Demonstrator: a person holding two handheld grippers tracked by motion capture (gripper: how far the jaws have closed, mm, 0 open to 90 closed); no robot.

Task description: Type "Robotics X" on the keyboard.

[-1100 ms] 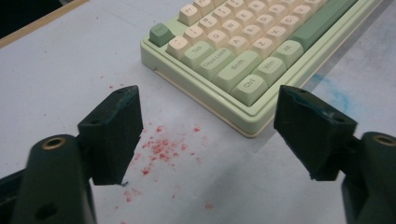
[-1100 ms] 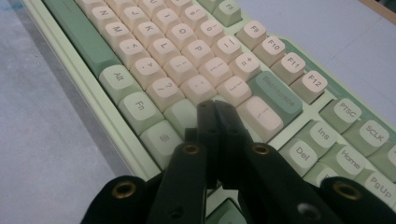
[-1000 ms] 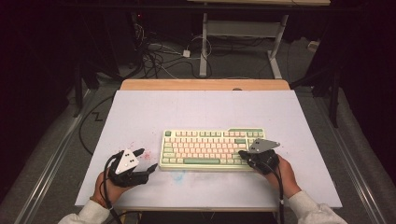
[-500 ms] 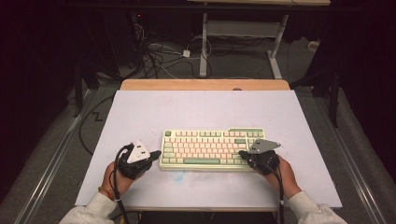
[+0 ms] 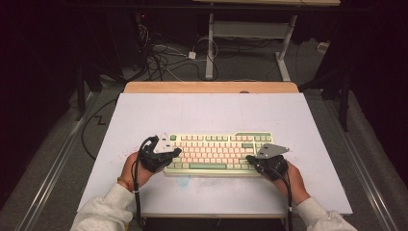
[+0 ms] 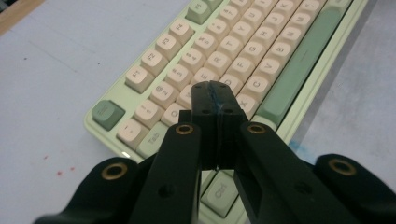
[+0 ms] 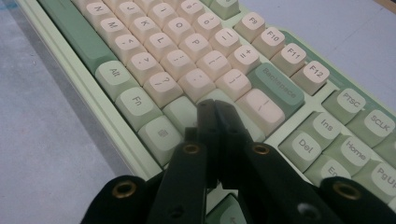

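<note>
Pastel-green keyboard [image 5: 219,154] with rounded cream keycaps lies on matte lavender table [image 5: 211,113].

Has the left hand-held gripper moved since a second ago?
Yes. In the high view the left hand-held gripper has shifted right, from the bare mat onto the keyboard's left end. Its jaws have just closed, with nothing between them.
</note>
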